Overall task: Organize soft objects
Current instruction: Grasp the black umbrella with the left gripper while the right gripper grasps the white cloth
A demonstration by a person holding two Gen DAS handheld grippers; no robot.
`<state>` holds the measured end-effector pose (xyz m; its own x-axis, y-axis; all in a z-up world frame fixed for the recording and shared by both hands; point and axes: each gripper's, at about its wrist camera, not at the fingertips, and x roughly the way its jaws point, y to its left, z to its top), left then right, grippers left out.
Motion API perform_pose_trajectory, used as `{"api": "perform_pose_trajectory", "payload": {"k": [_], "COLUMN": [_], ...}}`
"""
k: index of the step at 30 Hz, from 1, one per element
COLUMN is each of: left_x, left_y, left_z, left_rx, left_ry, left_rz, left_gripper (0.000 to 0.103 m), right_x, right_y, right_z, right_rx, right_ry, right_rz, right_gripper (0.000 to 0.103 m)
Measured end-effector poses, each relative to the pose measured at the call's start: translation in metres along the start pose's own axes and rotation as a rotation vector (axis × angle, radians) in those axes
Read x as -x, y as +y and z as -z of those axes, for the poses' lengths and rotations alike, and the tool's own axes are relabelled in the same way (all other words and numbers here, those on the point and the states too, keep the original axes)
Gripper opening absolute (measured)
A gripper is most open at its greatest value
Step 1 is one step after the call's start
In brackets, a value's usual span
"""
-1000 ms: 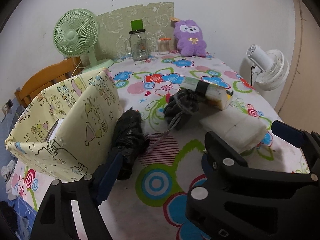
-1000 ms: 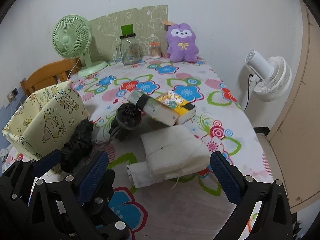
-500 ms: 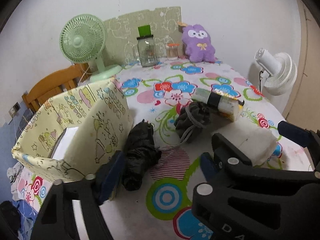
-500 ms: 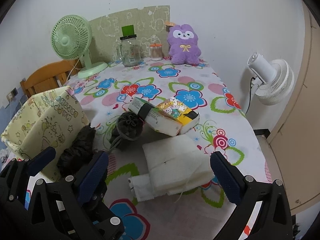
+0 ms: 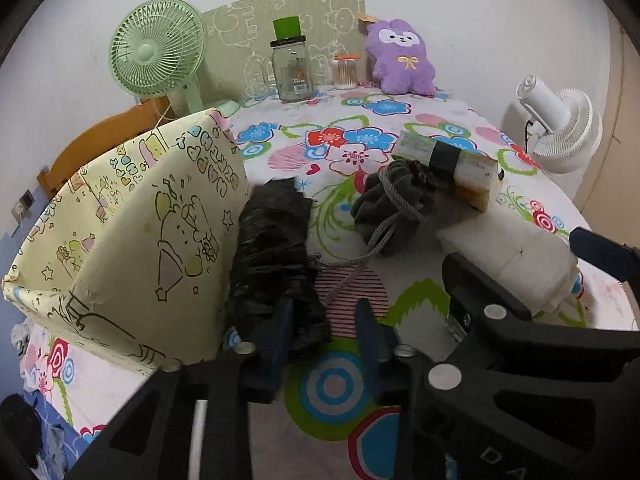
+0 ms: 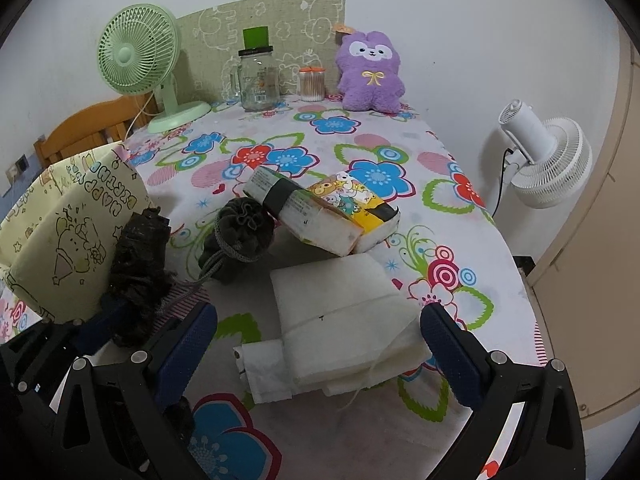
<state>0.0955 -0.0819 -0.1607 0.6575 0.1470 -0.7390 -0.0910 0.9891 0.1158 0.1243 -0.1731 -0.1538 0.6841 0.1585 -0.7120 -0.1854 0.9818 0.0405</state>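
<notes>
Left tool [image 5: 323, 308] has just been closing its jaws down to a narrow gap over the near end of the crumpled black bag [image 5: 272, 240]. One pad lies against the plastic and a fold sits between the two, but a strip of cloth shows beside the other pad, so I cannot tell whether the bag is truly pinched.

On the flowered worktop [image 6: 360, 148], the yellow cartoon-print box [image 5: 160, 220] stands open just beside the bag, probably as the bin for the soft things, which would explain starting with the nearest one. The right tool [image 6: 318, 316] hangs spread wide over the folded white cloth [image 6: 332, 292], likely waiting its turn. Behind the cloth lies the tissue pack [image 6: 320, 216], with the grey drawstring pouch [image 5: 392, 204] against it, its cord trailing toward the bag.
</notes>
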Motion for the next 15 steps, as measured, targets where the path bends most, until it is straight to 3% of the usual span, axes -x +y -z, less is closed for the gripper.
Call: {"api": "perform_pose_trajectory", "payload": {"k": [3, 10, 13, 15], "left_x": [0.002, 0.008, 0.01, 0.013], "left_y": [-0.002, -0.011, -0.011, -0.011], "left_z": [-0.001, -0.004, -0.006, -0.007], "left_rx": [-0.001, -0.003, -0.001, -0.001], "left_ry": [-0.002, 0.004, 0.007, -0.001], "left_rz": [0.04, 0.151, 0.153, 0.142], "left_gripper": [0.011, 0.01, 0.014, 0.028], "right_x": [-0.002, -0.006, -0.01, -0.012], "right_y": [-0.002, -0.013, -0.018, -0.019], "right_z": [0.0, -0.003, -0.004, -0.006], "right_rx": [-0.002, -0.016, -0.024, -0.035], "right_ry": [0.003, 0.01, 0.016, 0.023], "right_rz": [0.005, 0.01, 0.011, -0.007], "right_gripper": [0.103, 0.103, 0.099, 0.094]}}
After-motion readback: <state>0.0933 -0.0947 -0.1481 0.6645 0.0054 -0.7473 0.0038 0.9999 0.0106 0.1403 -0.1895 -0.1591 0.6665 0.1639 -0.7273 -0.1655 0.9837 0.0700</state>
